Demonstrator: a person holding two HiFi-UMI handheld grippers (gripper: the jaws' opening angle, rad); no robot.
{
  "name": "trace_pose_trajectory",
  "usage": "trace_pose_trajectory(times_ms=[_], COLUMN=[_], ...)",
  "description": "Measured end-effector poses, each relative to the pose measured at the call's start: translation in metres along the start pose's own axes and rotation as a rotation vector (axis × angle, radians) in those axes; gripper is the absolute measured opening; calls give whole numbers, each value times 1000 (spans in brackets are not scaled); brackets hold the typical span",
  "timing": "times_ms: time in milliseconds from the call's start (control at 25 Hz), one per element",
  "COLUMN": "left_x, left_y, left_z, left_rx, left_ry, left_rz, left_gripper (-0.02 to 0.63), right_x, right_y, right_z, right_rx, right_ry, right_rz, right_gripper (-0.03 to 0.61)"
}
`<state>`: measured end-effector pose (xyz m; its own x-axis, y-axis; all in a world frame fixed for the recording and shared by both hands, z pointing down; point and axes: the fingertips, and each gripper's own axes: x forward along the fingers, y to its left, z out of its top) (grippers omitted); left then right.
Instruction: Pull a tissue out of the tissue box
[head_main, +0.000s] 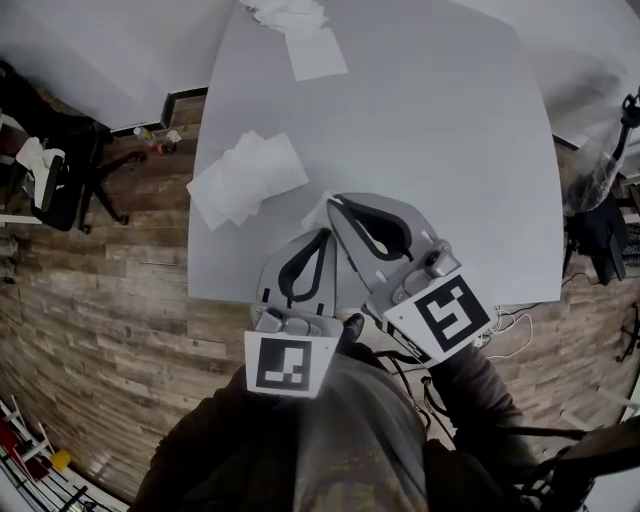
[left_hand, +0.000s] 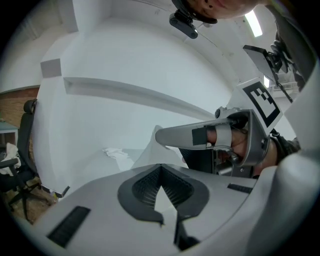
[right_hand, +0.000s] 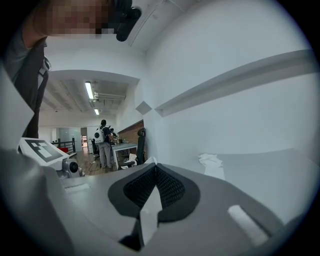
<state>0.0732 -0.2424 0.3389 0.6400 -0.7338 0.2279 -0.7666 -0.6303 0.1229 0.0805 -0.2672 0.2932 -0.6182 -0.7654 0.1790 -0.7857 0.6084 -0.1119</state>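
Observation:
Both grippers hover close together over the near edge of the pale table, their tips almost touching. A white tissue sticks out just beyond them. My left gripper is shut, and a white strip of tissue sits pinched between its pads. My right gripper is shut too, with a strip of tissue caught in its jaws. In the left gripper view, the right gripper reaches in from the right above the raised tissue. No tissue box shows in any view.
Loose tissues lie spread near the table's left edge, and a pile of tissues lies at the far edge. An office chair stands on the wooden floor to the left. A person stands at a distant desk.

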Motion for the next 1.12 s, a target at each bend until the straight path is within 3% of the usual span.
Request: trace_pose_trajectory(times_ms=[280, 440, 600, 920, 1120], left_x=[9, 2, -12, -34, -49], left_y=[119, 170, 195, 199, 192], left_z=[18, 7, -9, -36, -40], left_rx=[-16, -49, -66, -68, -38], left_ry=[-11, 15, 50, 92, 101], left_rz=[81, 141, 174, 172, 156], left_gripper=[-2, -2, -2, -2, -2], right_x=[123, 169, 195, 207, 198], right_y=[-3, 0, 18, 59, 79], right_z=[36, 39, -2, -133, -160], right_rx=[-29, -42, -51, 18, 71], right_ry=[-42, -54, 9, 190, 232], right_rz=[24, 27, 41, 72, 97], right_gripper=[3, 3, 3, 9, 63])
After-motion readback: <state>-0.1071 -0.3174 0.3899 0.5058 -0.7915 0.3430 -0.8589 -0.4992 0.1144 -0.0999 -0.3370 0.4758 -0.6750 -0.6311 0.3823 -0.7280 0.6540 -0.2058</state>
